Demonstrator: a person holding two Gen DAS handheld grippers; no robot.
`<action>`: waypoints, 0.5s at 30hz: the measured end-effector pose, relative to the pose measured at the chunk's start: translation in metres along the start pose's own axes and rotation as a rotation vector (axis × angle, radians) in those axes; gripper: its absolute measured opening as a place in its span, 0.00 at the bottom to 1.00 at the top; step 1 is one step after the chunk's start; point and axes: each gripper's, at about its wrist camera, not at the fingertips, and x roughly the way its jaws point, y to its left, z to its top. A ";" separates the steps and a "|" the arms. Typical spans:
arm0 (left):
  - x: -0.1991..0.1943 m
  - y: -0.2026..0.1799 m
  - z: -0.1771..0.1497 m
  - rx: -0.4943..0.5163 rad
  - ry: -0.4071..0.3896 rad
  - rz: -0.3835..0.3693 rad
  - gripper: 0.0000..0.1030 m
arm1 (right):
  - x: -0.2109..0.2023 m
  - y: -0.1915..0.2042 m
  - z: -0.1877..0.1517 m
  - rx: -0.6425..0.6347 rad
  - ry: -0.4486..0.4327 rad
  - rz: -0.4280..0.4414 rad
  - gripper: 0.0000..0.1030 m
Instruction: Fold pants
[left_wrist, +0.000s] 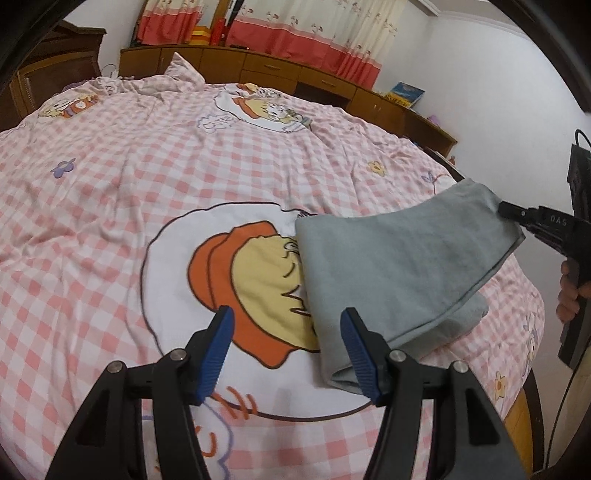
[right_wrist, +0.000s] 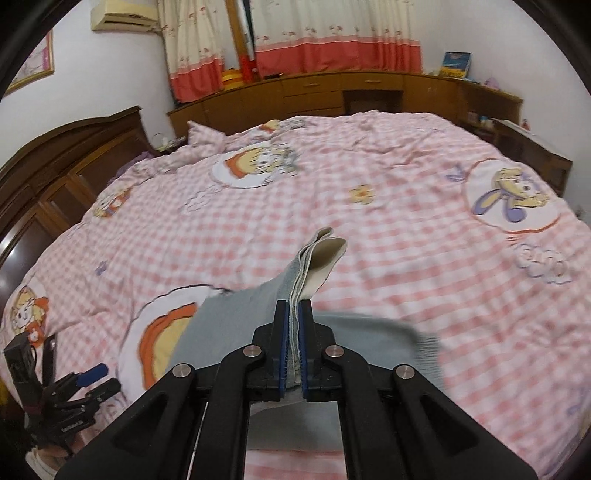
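Observation:
Grey pants (left_wrist: 399, 258) lie folded on the pink checked bed cover (left_wrist: 147, 177), at the right of the left wrist view. My left gripper (left_wrist: 288, 354) is open and empty, just left of the pants' near edge, over the cartoon print. My right gripper (right_wrist: 293, 347) is shut on a thick edge of the grey pants (right_wrist: 229, 332) and lifts that end off the bed; the pale inner layers stick up past its fingers. It shows in the left wrist view (left_wrist: 509, 212) pinching the far right corner. The left gripper shows at the lower left of the right wrist view (right_wrist: 94, 380).
A wooden cabinet (left_wrist: 295, 74) runs along the far wall under red and cream curtains (right_wrist: 314, 37). A dark wooden headboard (right_wrist: 55, 177) stands at the left. The bed's right edge (left_wrist: 532, 387) is close to the pants.

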 end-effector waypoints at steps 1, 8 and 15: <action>0.002 -0.003 -0.001 0.007 0.004 -0.001 0.61 | 0.000 -0.010 -0.001 0.004 0.004 -0.016 0.05; 0.024 -0.026 -0.005 0.058 0.059 0.001 0.61 | 0.033 -0.073 -0.029 0.091 0.076 -0.066 0.05; 0.046 -0.037 -0.008 0.027 0.107 -0.050 0.61 | 0.086 -0.105 -0.079 0.120 0.184 -0.108 0.06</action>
